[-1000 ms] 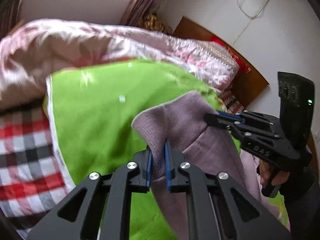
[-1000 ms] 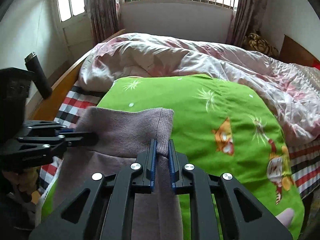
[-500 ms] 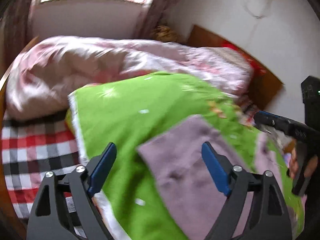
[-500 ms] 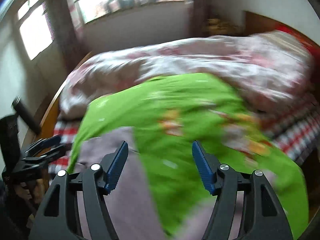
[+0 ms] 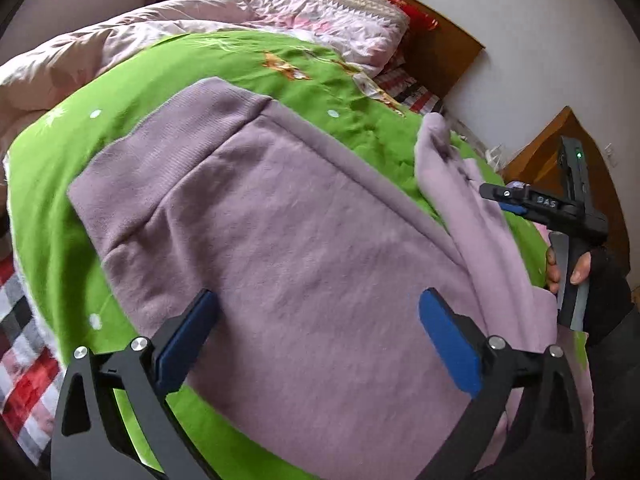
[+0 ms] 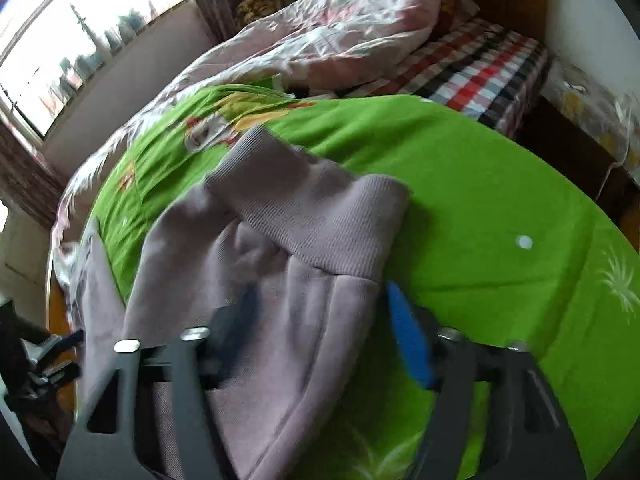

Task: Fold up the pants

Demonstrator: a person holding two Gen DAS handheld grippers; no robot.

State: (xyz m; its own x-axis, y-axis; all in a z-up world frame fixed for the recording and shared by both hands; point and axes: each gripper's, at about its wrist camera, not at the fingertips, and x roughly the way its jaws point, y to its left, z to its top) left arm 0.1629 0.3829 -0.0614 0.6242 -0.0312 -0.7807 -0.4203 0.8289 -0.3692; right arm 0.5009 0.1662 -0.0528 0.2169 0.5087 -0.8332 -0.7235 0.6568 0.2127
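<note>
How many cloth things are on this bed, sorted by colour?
Lilac: 1, knit pants
Green: 1, cartoon-print blanket
Pink: 1, floral quilt
Red, white and black: 1, checked sheet
Total: 4

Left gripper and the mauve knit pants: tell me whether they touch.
Cannot tell. Left wrist view shows the left gripper, jaws opening wide, over the mauve knit pants; neither contact nor gap shows plainly.

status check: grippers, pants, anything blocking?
Left gripper opening, empty above pants. Right gripper closing around cuff edge. Pants flat on green blanket. No obstruction.
</note>
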